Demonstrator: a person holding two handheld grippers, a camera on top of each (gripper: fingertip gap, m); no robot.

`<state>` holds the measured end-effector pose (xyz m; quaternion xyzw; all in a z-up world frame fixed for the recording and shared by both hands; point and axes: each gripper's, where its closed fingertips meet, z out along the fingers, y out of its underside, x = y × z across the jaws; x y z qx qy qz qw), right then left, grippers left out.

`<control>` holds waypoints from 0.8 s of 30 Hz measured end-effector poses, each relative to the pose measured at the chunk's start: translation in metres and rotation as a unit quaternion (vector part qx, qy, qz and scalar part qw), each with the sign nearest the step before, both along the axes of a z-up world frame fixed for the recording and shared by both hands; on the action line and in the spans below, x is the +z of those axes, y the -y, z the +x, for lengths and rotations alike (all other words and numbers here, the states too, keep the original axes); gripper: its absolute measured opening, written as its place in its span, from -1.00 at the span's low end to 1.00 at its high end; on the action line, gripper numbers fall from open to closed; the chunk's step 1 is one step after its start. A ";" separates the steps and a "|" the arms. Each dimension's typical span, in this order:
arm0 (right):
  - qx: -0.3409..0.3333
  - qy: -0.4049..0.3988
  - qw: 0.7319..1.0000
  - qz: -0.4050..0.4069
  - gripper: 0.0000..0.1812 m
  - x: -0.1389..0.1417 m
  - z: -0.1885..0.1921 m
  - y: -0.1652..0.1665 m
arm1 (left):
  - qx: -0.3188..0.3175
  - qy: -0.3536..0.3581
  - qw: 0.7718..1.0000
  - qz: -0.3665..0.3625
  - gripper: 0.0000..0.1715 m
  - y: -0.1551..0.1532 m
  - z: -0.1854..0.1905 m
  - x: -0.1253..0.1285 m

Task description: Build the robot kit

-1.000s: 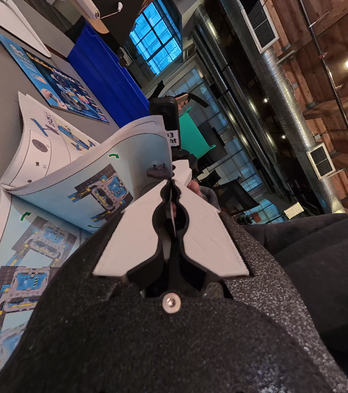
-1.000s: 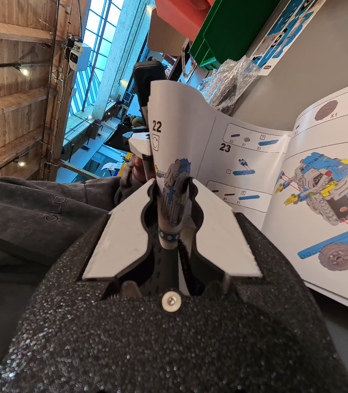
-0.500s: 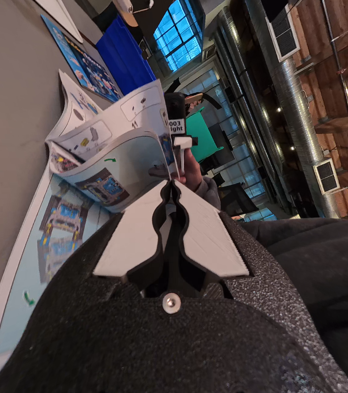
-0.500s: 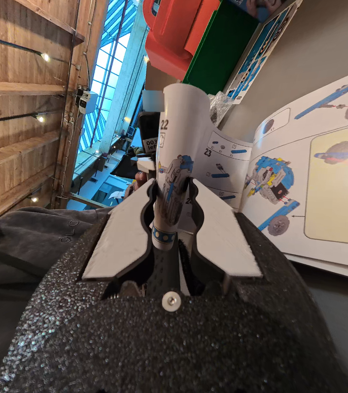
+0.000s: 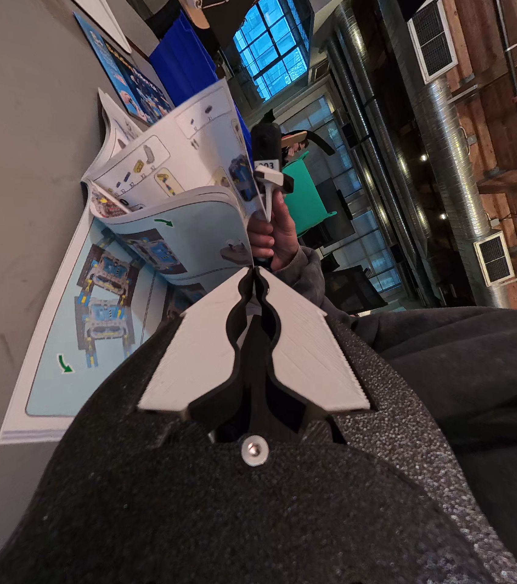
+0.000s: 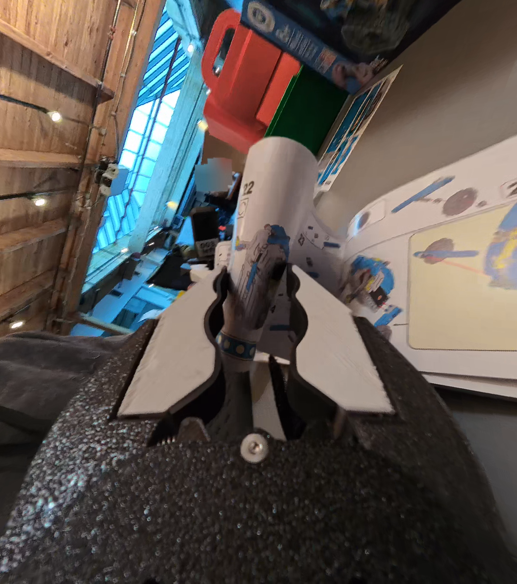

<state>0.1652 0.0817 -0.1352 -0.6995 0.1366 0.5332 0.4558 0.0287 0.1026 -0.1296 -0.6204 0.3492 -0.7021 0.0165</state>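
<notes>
1. Plainly, my left tongs (image 5: 254, 272) are clenched. Their tips are pressed together on the near corner of a pale-blue leaf (image 5: 200, 227), which arches up and away from the tips towards the spine.
2. That leaf belongs to an instruction booklet (image 5: 99, 316). It lies open on the grey table (image 5: 14, 158), to the left of and below my left tongs. More white leaves stand fanned up just beyond the pale-blue one.
3. Straight ahead of the left tips, just past the leaf's edge, my right tongs (image 5: 268, 202) show edge-on against the top of the fanned leaves. My own hand (image 5: 277, 234) is wrapped round their handle.
4. My right tongs (image 6: 255, 275) grasp a curled white leaf (image 6: 277, 196). It is rolled into a tube that fills the gap between the jaws and rises straight up from them. The jaws close on its sides and do not meet.
5. To the right of the right tongs, the booklet's flat page (image 6: 471, 284) lies on the table. It carries drawings of a blue model.
6. Beyond the left tongs, well apart, stand a blue bin (image 5: 184, 69) and a blue printed sheet (image 5: 130, 82) that lies flat on the table.
7. Beyond and above the right tongs are a red bin (image 6: 241, 85), a green bin (image 6: 307, 113) and a blue boxed set (image 6: 329, 31).
8. A dark sleeve (image 5: 440, 363) lies to the right of the left tongs.
</notes>
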 end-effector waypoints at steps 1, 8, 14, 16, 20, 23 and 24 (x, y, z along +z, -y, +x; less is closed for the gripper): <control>-0.028 0.024 0.999 0.011 -0.54 0.006 0.012 0.001 | -0.002 0.006 1.000 0.001 -1.00 0.001 0.003 0.002; 0.010 0.248 0.966 0.077 -0.30 0.064 -0.021 0.034 | -0.042 0.065 0.996 0.041 -1.00 0.016 0.025 0.024; 0.173 0.179 0.968 0.013 -0.56 0.004 -0.119 0.014 | -0.088 0.108 0.990 0.027 -1.00 0.025 0.032 0.029; 0.164 0.145 0.975 0.024 -0.69 0.005 -0.115 0.009 | -0.087 0.113 0.990 0.016 -1.00 0.022 0.030 0.030; 0.165 0.127 0.978 0.020 -0.77 -0.002 -0.115 0.004 | -0.088 0.110 0.990 0.009 -0.99 0.021 0.029 0.028; 0.165 0.119 0.979 0.020 -0.80 -0.002 -0.114 0.004 | -0.086 0.107 0.991 0.005 -0.98 0.020 0.029 0.027; 0.162 0.114 0.980 0.022 -0.81 -0.001 -0.112 0.004 | -0.084 0.106 0.991 0.005 -0.98 0.019 0.029 0.027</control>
